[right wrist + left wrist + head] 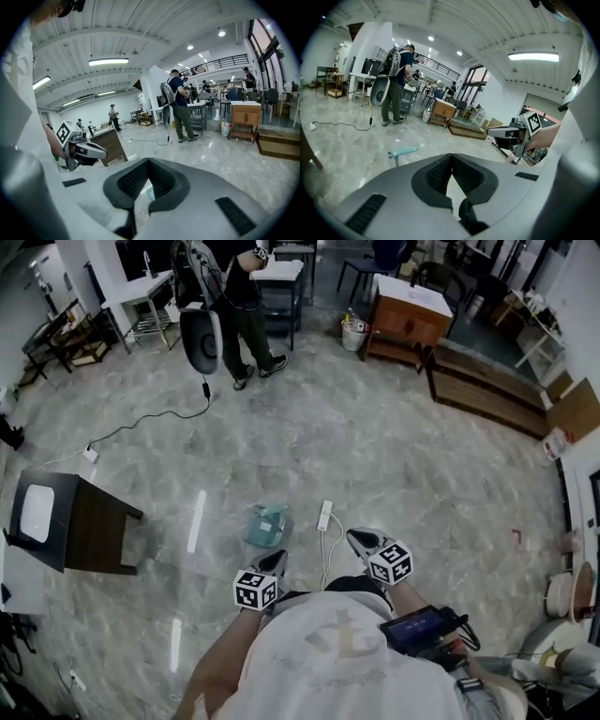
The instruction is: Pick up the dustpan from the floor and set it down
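A teal dustpan lies on the grey marble floor just ahead of me, and the left gripper view shows the dustpan to the left of the jaws. My left gripper hovers just short of it, shut and empty; in its own view the left gripper has its jaws closed tip to tip. Further right, my right gripper also looks shut and holds nothing. In its own view the right gripper shows a sliver of the teal dustpan below its closed tips.
A white power strip with its cord lies on the floor right of the dustpan. A dark side table stands at the left. A person stands far ahead near tables. A wooden cabinet and low platform sit at the back right.
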Demonstrator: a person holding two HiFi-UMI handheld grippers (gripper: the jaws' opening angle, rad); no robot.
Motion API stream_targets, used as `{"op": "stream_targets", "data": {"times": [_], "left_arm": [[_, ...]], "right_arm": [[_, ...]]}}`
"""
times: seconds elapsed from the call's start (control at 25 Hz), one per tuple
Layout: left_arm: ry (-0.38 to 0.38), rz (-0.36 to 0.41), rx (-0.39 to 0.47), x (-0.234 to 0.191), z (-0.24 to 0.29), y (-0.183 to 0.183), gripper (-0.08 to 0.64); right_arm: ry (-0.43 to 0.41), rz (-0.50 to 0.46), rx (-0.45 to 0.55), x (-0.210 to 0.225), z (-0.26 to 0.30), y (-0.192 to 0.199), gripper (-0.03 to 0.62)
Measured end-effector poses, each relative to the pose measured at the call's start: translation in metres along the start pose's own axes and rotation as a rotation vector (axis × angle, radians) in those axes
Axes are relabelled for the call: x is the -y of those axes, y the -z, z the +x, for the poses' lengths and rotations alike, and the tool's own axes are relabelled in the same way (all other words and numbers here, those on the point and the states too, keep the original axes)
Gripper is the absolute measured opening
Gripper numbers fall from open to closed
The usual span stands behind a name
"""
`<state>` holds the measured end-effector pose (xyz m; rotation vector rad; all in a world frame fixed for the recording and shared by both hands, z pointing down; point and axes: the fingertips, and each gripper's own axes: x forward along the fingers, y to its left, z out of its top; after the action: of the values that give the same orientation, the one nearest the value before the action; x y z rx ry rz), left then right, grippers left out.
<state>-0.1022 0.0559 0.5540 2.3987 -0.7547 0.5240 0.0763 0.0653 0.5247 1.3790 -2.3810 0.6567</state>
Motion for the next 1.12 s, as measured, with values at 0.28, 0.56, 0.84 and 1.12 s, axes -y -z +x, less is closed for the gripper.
{"op": "stream_targets", "data": {"times": [0.28, 0.56, 0.84, 1.12], "left_arm": [[-0.006, -0.034, -0.001, -0.005, 0.002, 0.007, 0.012], [-0.065, -0.071, -0.025, -0.021, 0.007, 0.004, 0.012], [-0.132, -0.071, -0.076, -0.040, 0.021, -0.004, 0.012], [-0.169, 0.001, -0.161, -0.058, 0.038, -0.003, 0.012]], "right_arm": [[-0.002, -0.007, -0.028, 0.004, 0.004, 0.002, 0.017], [-0.056, 0.000, -0.057, 0.019, 0.032, -0.004, 0.017], [-0.134, -0.011, -0.070, 0.030, 0.064, -0.023, 0.017], [-0.156, 0.031, -0.093, 0.056, 0.083, -0.017, 0.017]]}}
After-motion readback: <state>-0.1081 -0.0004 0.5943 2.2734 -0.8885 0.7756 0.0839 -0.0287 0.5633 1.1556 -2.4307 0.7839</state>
